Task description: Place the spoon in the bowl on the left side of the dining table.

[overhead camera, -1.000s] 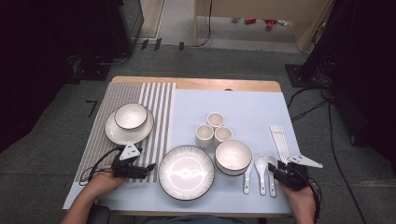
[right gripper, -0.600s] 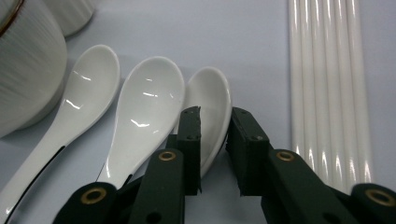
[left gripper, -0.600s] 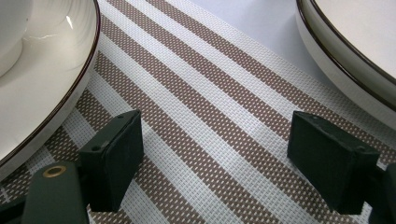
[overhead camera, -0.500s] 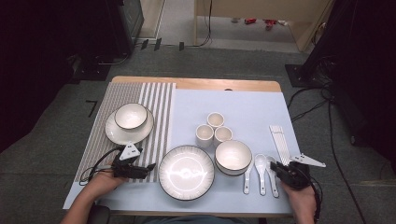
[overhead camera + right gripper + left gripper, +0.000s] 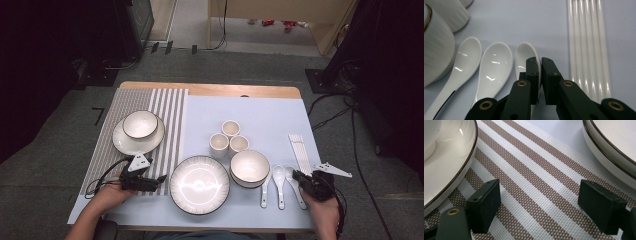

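R gripper (image 5: pixel 539 65) right at the near edge of the table, jaws just been closing & now pinched together on the handle of the rightmost glossy white ceramic soup spoon (image 5: pixel 527 55). The rim of that handle sits between the pads, so it looks like a grip. That spoon's on the pale blue mat (image 5: pixel 260 117), last of three side by side; the other two white spoons (image 5: pixel 495 67) lie to its left, untouched. Long axis runs straight away from the gripper, bowl at the far end, handle toward the person, so gripper & spoon are in line. A lift straight up should keep it level, I'd say.

L gripper (image 5: pixel 537 202) parked, jaws wide, nothing in them, resting over the brown-and-white striped woven placemat (image 5: pixel 531 170) between two plate rims. It's well apart from the spoons; R hand is the near one by far.

Just right of the held spoon: bundle of white chopsticks (image 5: pixel 586 47), parallel to it, close. Watch for a knock. Left: white ridged bowl (image 5: pixel 249 167), then the big dark-rimmed white plate (image 5: pixel 199 184). Farther: three small white cups (image 5: pixel 229 137), bowl on saucer (image 5: pixel 139 131) on the stripes.
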Motion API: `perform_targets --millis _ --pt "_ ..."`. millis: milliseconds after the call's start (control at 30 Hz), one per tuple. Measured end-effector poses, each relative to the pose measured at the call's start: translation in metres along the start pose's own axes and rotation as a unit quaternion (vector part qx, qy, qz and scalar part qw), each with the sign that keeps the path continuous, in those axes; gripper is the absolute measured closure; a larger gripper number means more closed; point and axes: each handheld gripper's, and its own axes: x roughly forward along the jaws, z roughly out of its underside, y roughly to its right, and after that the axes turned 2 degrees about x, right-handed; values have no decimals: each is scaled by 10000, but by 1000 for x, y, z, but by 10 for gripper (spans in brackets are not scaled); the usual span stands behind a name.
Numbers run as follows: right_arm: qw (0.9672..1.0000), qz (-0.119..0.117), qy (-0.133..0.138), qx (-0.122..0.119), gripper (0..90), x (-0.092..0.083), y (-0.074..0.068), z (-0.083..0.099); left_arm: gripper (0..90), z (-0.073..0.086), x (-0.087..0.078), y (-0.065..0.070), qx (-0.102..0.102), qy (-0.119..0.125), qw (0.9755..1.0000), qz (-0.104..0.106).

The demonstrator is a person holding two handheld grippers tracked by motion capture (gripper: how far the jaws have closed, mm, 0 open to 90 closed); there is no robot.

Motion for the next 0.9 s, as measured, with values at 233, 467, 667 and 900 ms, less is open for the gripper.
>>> perform_targets --millis 233,467,667,900 --pt "9998 129 115 -11 847 5 2 -11 188 0 0 0 -2 3 10000 0" --pt "9996 245 91 -139 847 15 2 -24 188 0 0 0 -1 3 10000 -3" --pt "9993 332 82 -178 847 26 7 -35 188 0 0 0 -5 3 10000 2" --pt "9981 544 112 -281 841 34 7 -37 188 0 0 0 -3 2 10000 4"
